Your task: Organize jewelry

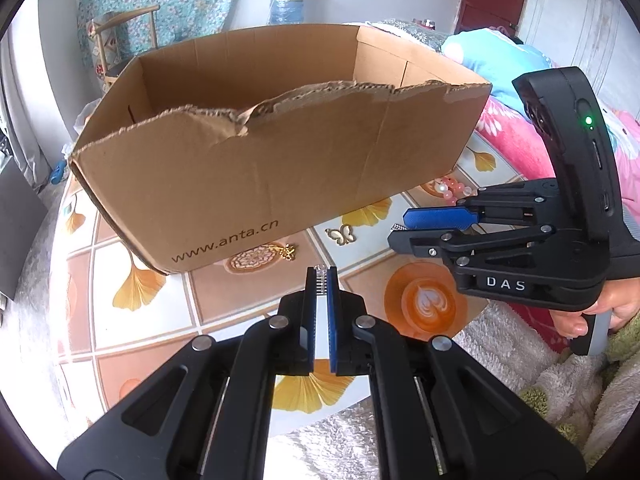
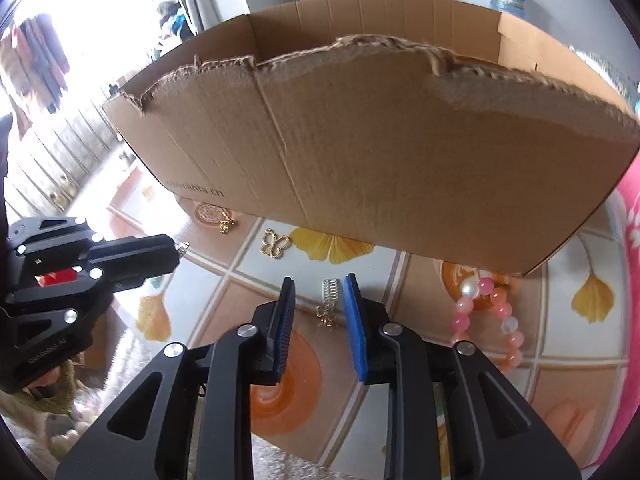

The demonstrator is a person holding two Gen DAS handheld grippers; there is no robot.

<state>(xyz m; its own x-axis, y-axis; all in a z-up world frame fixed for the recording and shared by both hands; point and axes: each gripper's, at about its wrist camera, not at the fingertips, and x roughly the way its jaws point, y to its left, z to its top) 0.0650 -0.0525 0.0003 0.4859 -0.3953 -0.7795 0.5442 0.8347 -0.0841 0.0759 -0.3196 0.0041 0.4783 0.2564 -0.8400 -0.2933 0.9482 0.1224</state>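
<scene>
An open cardboard box [image 1: 256, 168] marked www.anta.cn stands on the patterned table; it also fills the right wrist view [image 2: 380, 152]. My left gripper [image 1: 320, 276] is shut on a small silver rhinestone piece [image 1: 319, 280]; its tip pokes out in the right wrist view [image 2: 183, 249]. My right gripper [image 2: 320, 284] is open, low over a silver rhinestone clip [image 2: 330, 291] with a gold charm [image 2: 327, 316] that lies between its fingers. It also shows at the right of the left wrist view [image 1: 400, 226]. A gold butterfly pendant [image 1: 341, 235] [image 2: 275, 245] and a small gold charm [image 1: 288, 252] [image 2: 226, 225] lie before the box.
A pink and white bead bracelet [image 2: 490, 320] lies at the right by the box corner; it also shows in the left wrist view [image 1: 450, 190]. The round table [image 1: 132, 320] has a fluffy rug [image 1: 500, 344] below its front edge. A pink bed cover [image 1: 516, 140] lies at the right.
</scene>
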